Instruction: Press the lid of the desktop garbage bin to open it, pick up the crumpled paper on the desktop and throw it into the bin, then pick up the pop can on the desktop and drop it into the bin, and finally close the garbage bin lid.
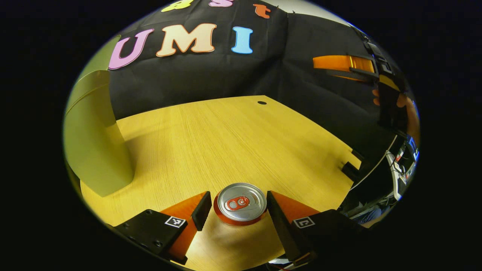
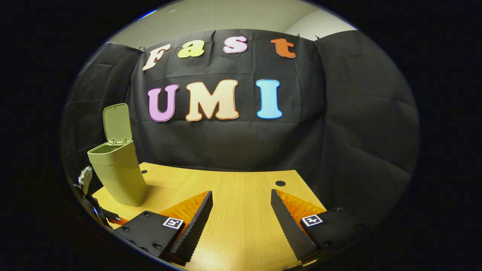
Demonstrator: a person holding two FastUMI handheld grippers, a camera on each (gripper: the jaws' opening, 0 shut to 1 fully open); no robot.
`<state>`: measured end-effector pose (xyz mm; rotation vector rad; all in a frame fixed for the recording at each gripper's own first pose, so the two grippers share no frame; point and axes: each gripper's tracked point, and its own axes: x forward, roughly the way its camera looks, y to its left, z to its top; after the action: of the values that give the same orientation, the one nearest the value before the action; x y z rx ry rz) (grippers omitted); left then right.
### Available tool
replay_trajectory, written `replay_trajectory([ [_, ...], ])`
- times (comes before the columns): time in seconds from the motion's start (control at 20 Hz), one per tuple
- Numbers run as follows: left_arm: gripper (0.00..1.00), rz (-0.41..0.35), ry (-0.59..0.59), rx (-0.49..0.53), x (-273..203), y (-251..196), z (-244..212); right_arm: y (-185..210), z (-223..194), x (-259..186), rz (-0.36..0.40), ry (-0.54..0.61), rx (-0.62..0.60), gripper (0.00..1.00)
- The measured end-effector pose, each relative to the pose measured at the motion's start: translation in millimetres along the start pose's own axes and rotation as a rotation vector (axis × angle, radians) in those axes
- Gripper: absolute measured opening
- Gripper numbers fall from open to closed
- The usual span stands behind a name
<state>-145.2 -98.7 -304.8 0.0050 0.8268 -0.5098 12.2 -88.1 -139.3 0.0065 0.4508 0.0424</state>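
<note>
Your left gripper (image 1: 237, 210) blocks the pop can's (image 1: 240, 203) body; its jaws are spread, straddling the can near the counter's (image 1: 226, 135) near edge, contact unclear. Your right gripper (image 2: 241, 210) is released, empty. The bin (image 2: 117, 171) stands lid-up at the left edge.

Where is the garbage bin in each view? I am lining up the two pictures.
Left gripper view: the garbage bin stands at the far left edge, close and cropped.
Right gripper view: the bin stands at the left on the table's far corner, lid raised.
Shared landmark: the dark round hole in the tabletop.
</note>
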Motion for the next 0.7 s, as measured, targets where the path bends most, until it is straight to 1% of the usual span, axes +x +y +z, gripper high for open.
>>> replay_trajectory([
  [0.1,0.86,0.004,0.0,0.009,10,4,-5,-3,-2,-4,-0.015,0.002,0.002,0.97],
  [0.2,0.79,0.007,-0.008,0.012,15,6,-3,-8,-4,-11,-0.034,0.001,0.005,0.98],
  [0.35,0.76,0.004,-0.013,-0.003,18,13,11,-15,-6,-25,-0.063,-0.012,0.008,0.98],
  [0.45,0.75,0.011,-0.065,-0.002,13,18,41,-18,-6,-33,-0.078,-0.022,0.0,0.98],
  [0.6,0.74,0.022,-0.175,-0.01,-1,28,96,-20,-6,-40,-0.086,-0.03,-0.003,0.97],
  [0.7,0.74,0.035,-0.248,-0.005,-14,37,132,-18,-4,-44,-0.082,-0.041,0.004,0.97],
])
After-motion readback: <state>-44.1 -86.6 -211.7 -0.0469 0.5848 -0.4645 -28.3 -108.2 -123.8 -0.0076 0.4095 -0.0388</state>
